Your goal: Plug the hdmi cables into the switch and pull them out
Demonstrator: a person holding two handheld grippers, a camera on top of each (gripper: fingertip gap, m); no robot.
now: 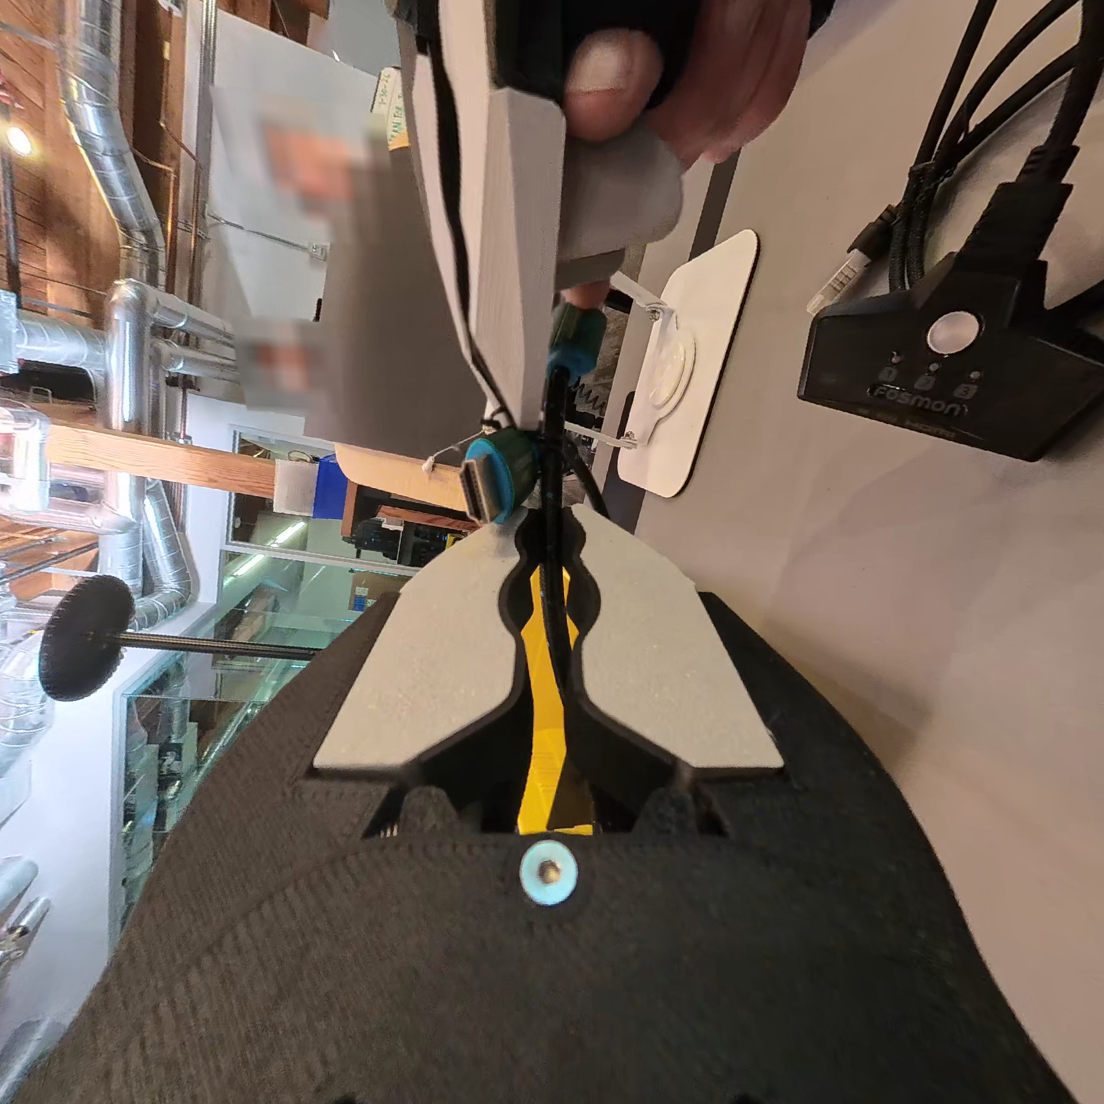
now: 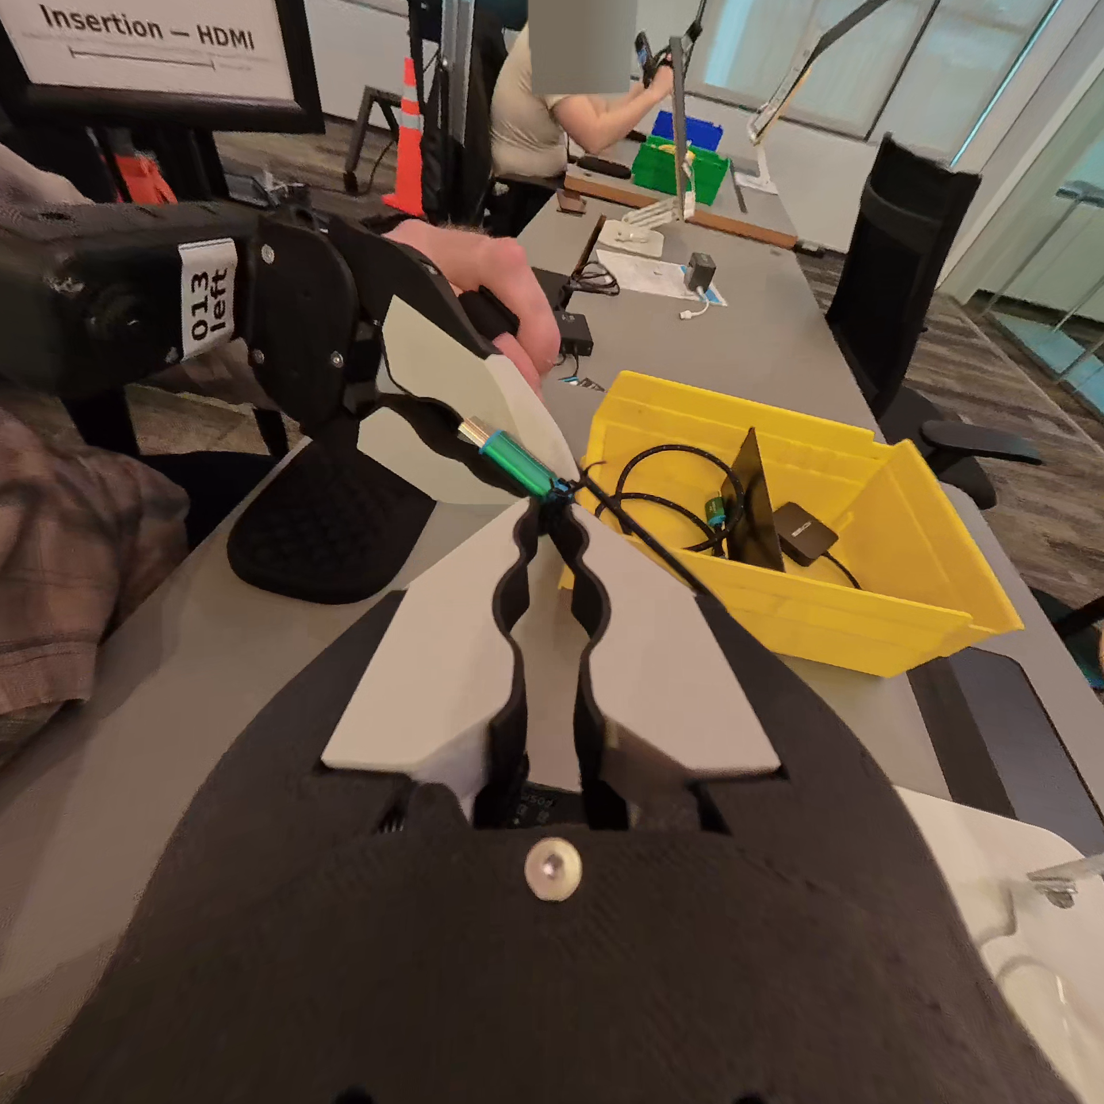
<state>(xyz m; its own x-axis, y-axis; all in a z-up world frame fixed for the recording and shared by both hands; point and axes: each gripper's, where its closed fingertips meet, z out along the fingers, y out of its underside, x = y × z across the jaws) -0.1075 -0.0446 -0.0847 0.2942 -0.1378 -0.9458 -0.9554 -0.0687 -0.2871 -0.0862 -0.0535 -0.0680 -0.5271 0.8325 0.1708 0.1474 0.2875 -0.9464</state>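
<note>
Touching right claw (image 2: 552,508) tips: HDMI plug (image 2: 508,457).

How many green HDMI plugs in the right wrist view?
2. One plug held at the right gripper's jaws; the other plug in the yellow bin. More may hide under the coil there.

Left gripper (image 1: 546,526): fingers nearly closed, tips pinching a thin black cord. Right gripper (image 2: 552,508): fingertips closed, meeting left gripper's tips. Left hand (image 2: 508,287): wrapped around gripper handle.
</note>
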